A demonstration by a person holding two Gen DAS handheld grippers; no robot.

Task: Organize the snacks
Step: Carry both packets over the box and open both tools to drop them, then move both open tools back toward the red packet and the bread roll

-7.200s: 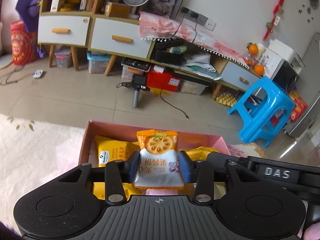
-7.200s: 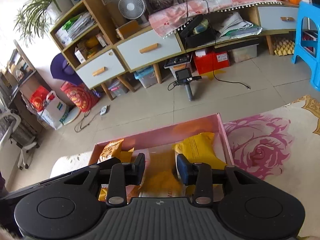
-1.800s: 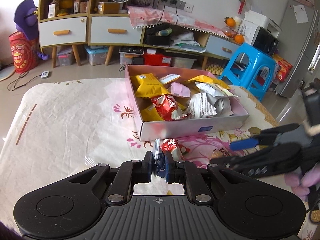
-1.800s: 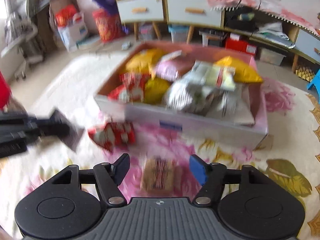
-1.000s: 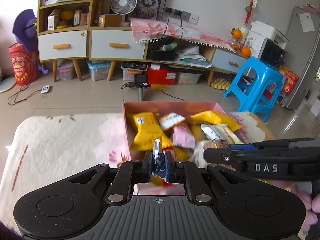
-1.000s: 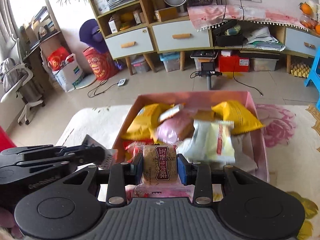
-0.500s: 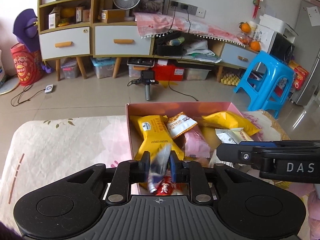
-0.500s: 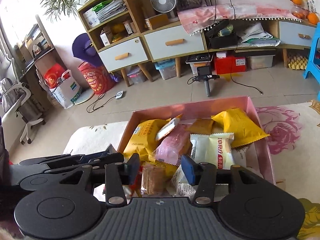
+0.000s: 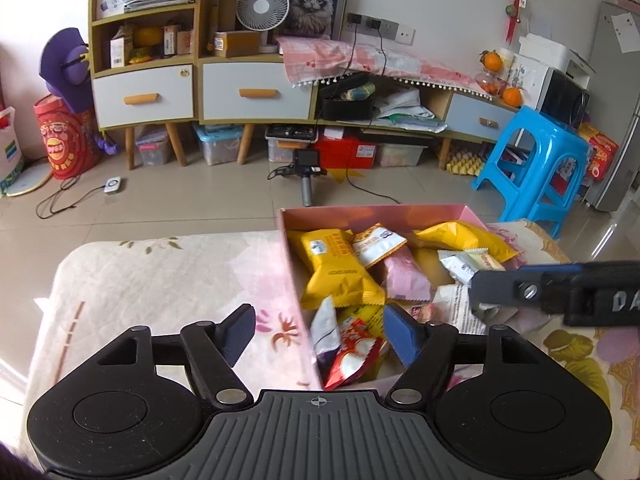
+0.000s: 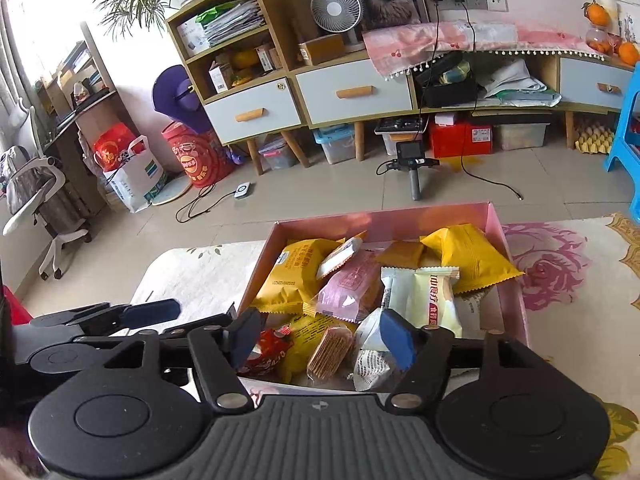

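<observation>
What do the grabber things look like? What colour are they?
Both are black plastic. The left gripper and right gripper each have a ribbed grey pad, two round discs, silver bolts and two dark blue fingertips. White letters "DA" show on the right one's side.

Both views are evenly lit by daylight. In the right wrist view the window side at the upper left is blown out to white. A glossy reflection is seen on the floor tiles at the far right of the left wrist view. Strong fisheye bending is seen at the edges, with dark corners. Focus is sharp throughout; only soft shadows are cast.
</observation>
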